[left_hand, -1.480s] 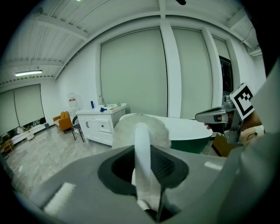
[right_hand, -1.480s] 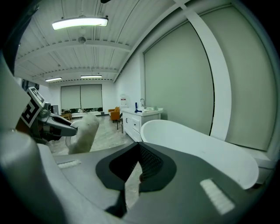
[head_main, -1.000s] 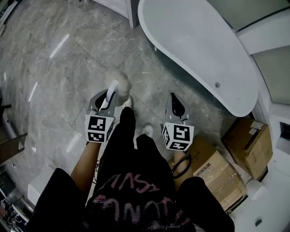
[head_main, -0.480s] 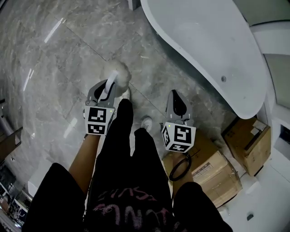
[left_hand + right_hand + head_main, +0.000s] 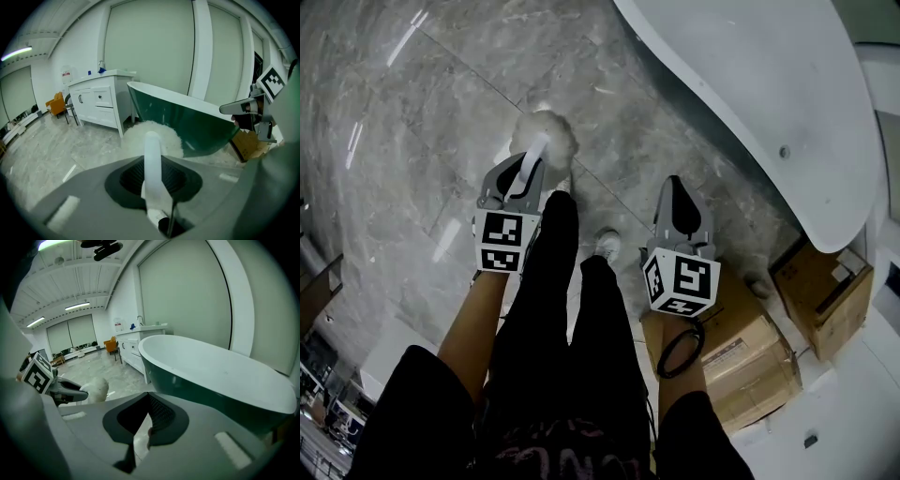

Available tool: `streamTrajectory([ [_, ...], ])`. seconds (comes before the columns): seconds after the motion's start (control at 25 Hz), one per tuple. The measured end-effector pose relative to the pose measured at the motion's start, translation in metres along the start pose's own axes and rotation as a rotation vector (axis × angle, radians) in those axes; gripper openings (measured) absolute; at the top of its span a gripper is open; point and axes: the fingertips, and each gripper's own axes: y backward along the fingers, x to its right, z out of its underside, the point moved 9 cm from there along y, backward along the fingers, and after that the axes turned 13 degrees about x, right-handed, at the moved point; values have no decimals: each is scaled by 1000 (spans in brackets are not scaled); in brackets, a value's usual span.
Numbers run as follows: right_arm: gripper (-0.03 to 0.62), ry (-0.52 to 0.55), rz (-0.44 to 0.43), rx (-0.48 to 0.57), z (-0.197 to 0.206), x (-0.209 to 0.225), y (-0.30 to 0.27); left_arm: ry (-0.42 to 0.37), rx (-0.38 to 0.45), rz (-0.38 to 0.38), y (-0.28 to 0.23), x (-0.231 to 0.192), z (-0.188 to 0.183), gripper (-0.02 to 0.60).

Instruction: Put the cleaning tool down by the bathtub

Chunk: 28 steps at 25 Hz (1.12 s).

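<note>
The cleaning tool is a white handle with a fluffy white head. My left gripper is shut on the handle, and the head hangs over the marble floor in front of my feet. In the left gripper view the handle runs out between the jaws to the fluffy head, which lies just left of the bathtub. The tub is white inside and dark green outside. My right gripper is shut on nothing and points at the tub's near side.
Two cardboard boxes stand on the floor at my right, beside the tub's end. A black cable loop hangs at my right wrist. A white cabinet stands beyond the tub. My shoes are between the grippers.
Both grippers have moved a little forward toward the tub, and the tub has slid toward the right of the head view. The left gripper still holds the tool.
</note>
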Motion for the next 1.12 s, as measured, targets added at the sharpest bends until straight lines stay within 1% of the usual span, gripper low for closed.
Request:
streamTrajectory([
  [0.36, 14, -10, -29, -79, 85, 1, -38, 43, -59, -21, -48, -8, 83, 80],
  [0.6, 14, -12, -54, -102, 135, 7, -57, 39, -84, -21, -69, -3, 130, 81],
  [0.84, 14, 15, -80, -123, 192, 12, -85, 20, -78, -15, -100, -8, 173, 80],
  [0.96, 14, 33, -98, -126, 218, 12, -97, 11, -72, -29, -118, -16, 193, 81],
  [1.12, 14, 32, -104, -135, 251, 15, -114, 8, -66, -34, -139, -23, 220, 81],
])
